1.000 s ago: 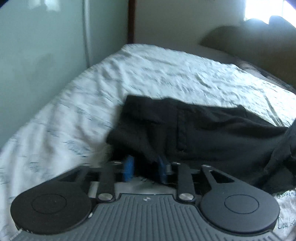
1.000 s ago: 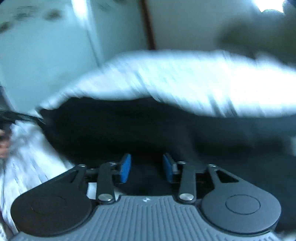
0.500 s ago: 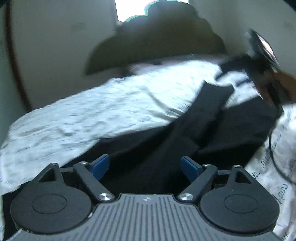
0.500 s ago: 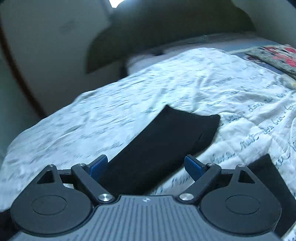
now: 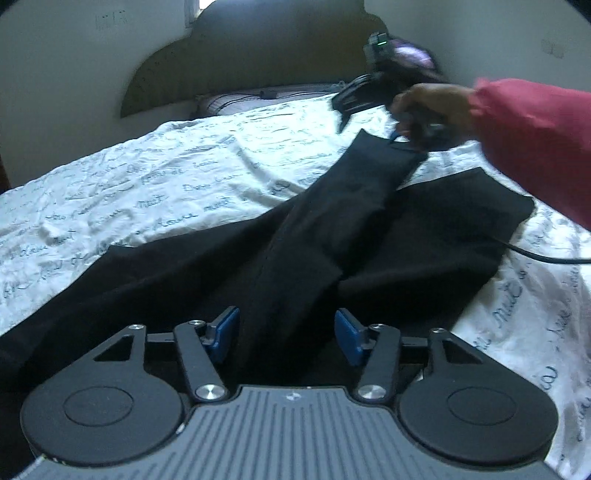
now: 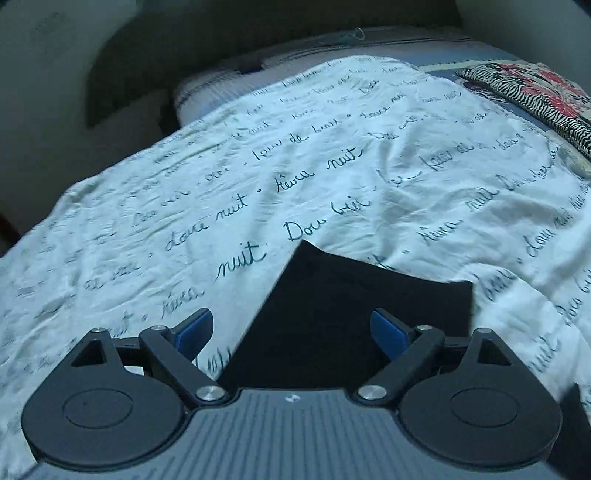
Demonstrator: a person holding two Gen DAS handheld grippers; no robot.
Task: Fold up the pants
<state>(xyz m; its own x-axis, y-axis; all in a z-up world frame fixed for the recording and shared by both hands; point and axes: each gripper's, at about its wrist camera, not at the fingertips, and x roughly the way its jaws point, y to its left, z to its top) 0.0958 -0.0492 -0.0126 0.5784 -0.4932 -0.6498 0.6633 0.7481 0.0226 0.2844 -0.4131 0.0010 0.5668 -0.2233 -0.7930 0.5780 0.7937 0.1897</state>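
**Black pants spread on the bed, both claws loose**

The black fabric pants lie on my white script-printed bed sheet, one leg crossing the other. My left claw has been narrowing around that leg, pads not touching. Right claw gapes wide over the hem, gripping nothing.

1. Both views are dim with a cool blue-grey cast.
2. The only bright source is a sliver of window at the top edge of the left wrist view, above the dark headboard.
3. The black pants show almost no detail in their folds.
4. A pink sleeve and the hand by it are motion-blurred.
5. Fisheye curving bends the bed sheet edges, with dark corners.
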